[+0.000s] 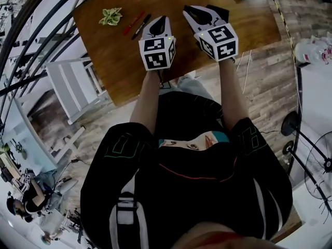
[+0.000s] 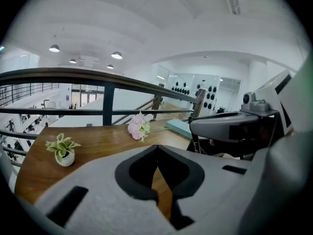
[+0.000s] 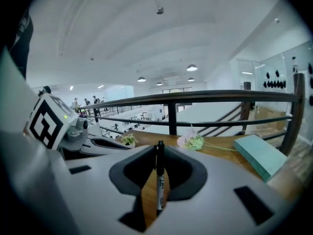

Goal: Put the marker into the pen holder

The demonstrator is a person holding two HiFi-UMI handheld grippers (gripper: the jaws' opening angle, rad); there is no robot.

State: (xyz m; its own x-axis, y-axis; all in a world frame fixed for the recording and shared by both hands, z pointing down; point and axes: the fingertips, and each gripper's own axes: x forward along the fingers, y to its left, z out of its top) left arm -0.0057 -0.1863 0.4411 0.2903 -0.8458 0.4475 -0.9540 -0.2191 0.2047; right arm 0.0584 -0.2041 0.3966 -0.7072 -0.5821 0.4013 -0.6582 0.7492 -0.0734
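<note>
In the right gripper view, a black marker [image 3: 159, 180] stands upright between the jaws of my right gripper [image 3: 160, 148], which is shut on it. In the head view, that right gripper [image 1: 190, 9] hovers over the wooden table [image 1: 114, 61] near its middle. My left gripper [image 1: 162, 18] is just to its left, with its jaws together and nothing between them [image 2: 157, 148]. A red marker [image 1: 134, 23] and a second black marker [image 1: 141, 26] lie on the table left of the left gripper. I see no pen holder in any view.
A small potted plant [image 1: 110, 16] stands at the table's far left. A pink flower [image 2: 139, 127] and a teal book [image 3: 259, 153] lie at the far side, before a dark railing [image 3: 195, 98]. A white stand [image 1: 72, 87] sits beside the table's left edge.
</note>
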